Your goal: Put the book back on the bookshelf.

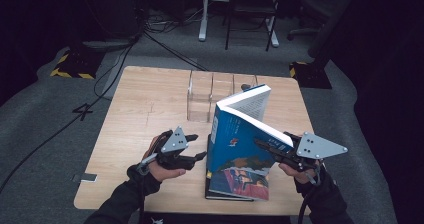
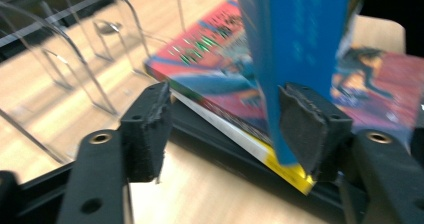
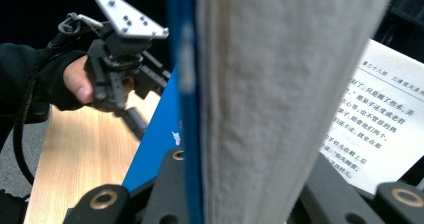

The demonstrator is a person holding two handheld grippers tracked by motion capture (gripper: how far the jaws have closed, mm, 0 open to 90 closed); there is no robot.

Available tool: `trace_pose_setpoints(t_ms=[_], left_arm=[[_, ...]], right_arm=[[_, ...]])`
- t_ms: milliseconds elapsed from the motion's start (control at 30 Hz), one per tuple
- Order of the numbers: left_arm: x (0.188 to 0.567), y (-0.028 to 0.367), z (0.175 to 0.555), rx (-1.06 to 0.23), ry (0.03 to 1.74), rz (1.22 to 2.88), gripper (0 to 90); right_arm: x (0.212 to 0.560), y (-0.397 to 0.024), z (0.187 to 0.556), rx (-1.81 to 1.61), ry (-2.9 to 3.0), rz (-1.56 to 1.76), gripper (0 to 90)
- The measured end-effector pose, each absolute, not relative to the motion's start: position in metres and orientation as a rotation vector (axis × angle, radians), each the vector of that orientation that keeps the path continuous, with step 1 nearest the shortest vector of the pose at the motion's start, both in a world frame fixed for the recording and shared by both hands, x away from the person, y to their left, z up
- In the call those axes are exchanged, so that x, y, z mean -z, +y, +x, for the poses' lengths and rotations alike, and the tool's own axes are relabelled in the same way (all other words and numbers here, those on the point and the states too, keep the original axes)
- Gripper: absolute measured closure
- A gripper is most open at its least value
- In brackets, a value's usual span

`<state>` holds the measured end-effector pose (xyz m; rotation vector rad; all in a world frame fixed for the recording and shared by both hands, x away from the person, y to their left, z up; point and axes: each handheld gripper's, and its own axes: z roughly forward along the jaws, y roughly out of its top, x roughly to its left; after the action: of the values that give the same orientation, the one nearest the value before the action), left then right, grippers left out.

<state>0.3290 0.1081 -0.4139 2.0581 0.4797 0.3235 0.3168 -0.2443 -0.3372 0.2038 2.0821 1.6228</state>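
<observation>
Clear rack (image 1: 210, 96) at table (image 1: 140, 109) 12 o'clock, slots hold nothing. Blue book (image 1: 240, 134) tilted above stack (image 1: 235, 184), 5 o'clock. Right gripper (image 1: 265, 145) clenched on book. Left gripper (image 1: 200, 156) jaws parted, unloaded.

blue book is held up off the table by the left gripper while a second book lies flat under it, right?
Not quite: the right gripper holds the blue book up, its jaws clamped on the pages, as the high view shows. The left gripper stands open beside it. The second book does lie flat under it.
</observation>
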Motion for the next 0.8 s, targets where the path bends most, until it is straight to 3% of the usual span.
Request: trace_pose_setpoints(t_ms=[167,300,533,800], left_arm=[[0.429,0.092,0.321,-0.276,0.452,2.110,26.6],[0.435,0.084,0.319,-0.238,0.453,2.067,26.1],[0.440,0.072,0.321,-0.224,0.441,2.021,29.0],[0.423,0.055,0.326,-0.251,0.398,1.928,40.4]], right_arm=[[0.338,-0.244,0.313,-1.624,2.084,0.198,75.9],[0.339,-0.246,0.310,-1.633,2.087,0.201,75.8],[0.344,-0.251,0.304,-1.631,2.101,0.213,75.1],[0.350,-0.261,0.298,-1.618,2.106,0.237,73.6]])
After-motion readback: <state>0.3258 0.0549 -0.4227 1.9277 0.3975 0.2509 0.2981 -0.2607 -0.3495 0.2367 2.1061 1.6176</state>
